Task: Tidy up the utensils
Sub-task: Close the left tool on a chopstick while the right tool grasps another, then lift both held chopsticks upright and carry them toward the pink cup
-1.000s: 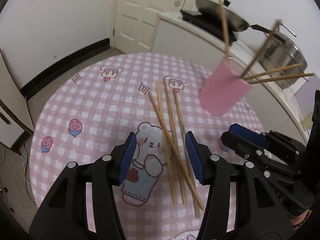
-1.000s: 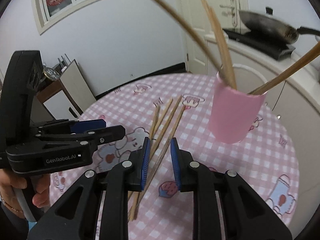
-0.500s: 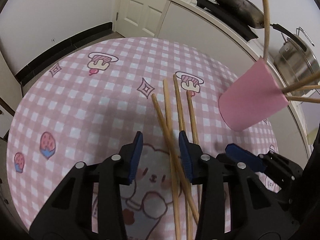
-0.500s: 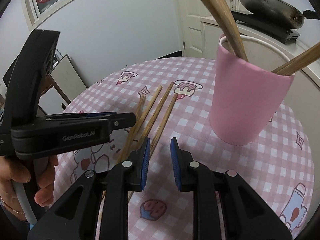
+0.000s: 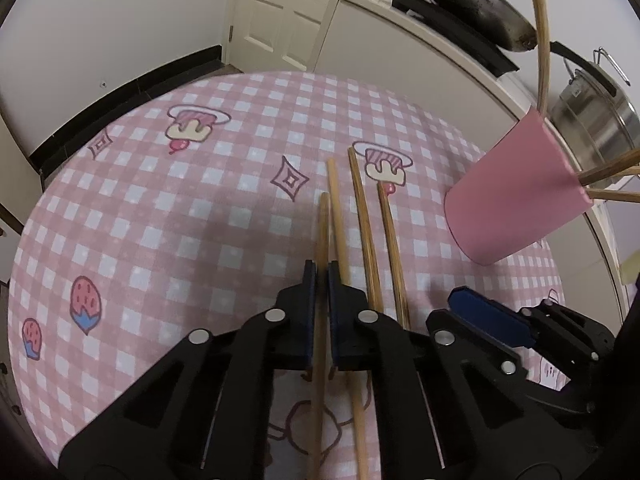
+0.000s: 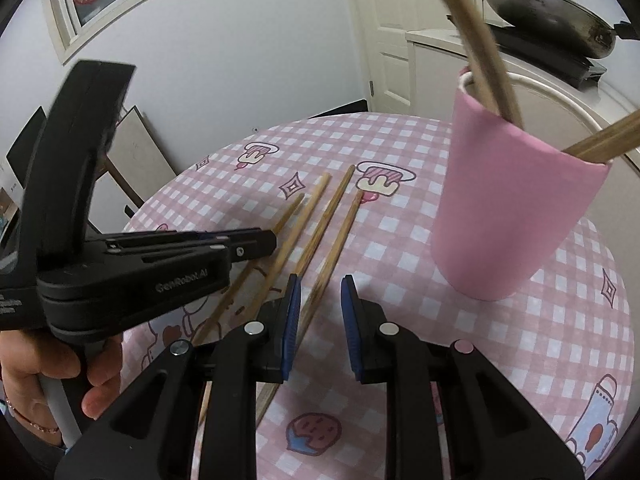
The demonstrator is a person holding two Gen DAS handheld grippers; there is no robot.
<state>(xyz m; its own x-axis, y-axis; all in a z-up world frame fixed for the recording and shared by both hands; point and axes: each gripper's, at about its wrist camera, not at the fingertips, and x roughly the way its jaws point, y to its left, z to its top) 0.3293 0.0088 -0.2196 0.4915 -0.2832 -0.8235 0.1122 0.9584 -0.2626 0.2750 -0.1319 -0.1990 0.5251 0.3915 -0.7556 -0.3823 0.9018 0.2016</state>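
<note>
Several wooden chopsticks lie side by side on the pink checked tablecloth (image 5: 160, 220). My left gripper (image 5: 320, 278) is shut on the leftmost chopstick (image 5: 323, 232), its jaws closing the last bit on it; the stick runs back between the fingers. Three loose chopsticks (image 5: 365, 220) lie just right of it. My right gripper (image 6: 320, 306) hangs low over the rightmost chopsticks (image 6: 334, 236), jaws narrowly apart, pads not pressing anything. A pink cup (image 5: 508, 208) (image 6: 512, 208) stands to the right with several chopsticks (image 6: 484, 40) leaning out. The left gripper (image 6: 260, 244) shows from the side in the right wrist view.
A white counter runs close behind the table with a dark wok (image 5: 476, 4) on a stove and a steel pot (image 5: 596, 120). A white door (image 5: 288, 12) is at the back. A person's hand (image 6: 48, 376) grips the left handle. The right gripper (image 5: 488, 316) sits close beside the left.
My left gripper dropped forward onto the chopsticks and closed from wide open onto one stick. The right gripper came lower and nearer the cup, with its gap unchanged.
</note>
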